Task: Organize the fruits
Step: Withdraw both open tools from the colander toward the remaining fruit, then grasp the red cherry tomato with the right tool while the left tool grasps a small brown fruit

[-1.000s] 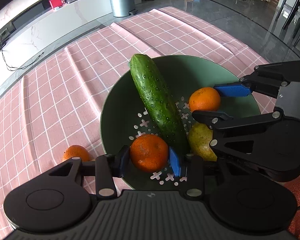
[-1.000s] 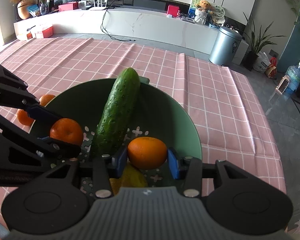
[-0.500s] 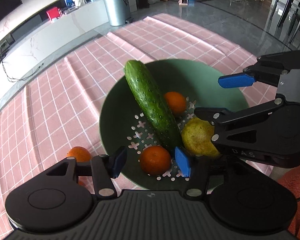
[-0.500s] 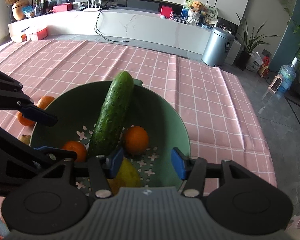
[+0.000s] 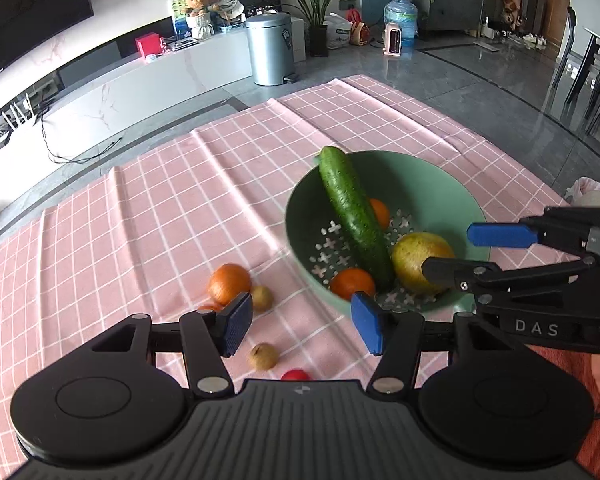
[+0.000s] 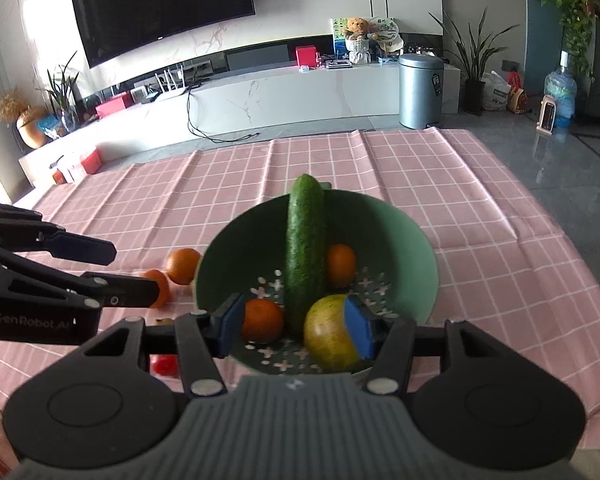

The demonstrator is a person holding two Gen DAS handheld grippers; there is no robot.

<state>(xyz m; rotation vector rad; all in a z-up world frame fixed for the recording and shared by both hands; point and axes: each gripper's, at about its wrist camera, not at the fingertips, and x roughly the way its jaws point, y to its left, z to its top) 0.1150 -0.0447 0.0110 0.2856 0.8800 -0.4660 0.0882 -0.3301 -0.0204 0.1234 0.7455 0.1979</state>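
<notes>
Presently the left gripper (image 5: 302, 326) is held with its blue fingers (image 5: 236, 322) spread wide and empty above the pink-checked counter (image 5: 140, 216), near two small brown fruits (image 5: 263, 356). The right gripper (image 6: 296, 326) is likewise parted and empty over the green bowl (image 6: 420, 264), where a cucumber (image 6: 305, 252), two oranges (image 6: 262, 320) and a pear (image 6: 328, 338) are seen

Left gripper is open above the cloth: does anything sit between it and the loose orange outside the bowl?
Nothing visible does. The left gripper is open above the cloth, and the loose orange lies just beyond its left finger. A small brownish fruit sits beside the orange, not in front of it.
</notes>
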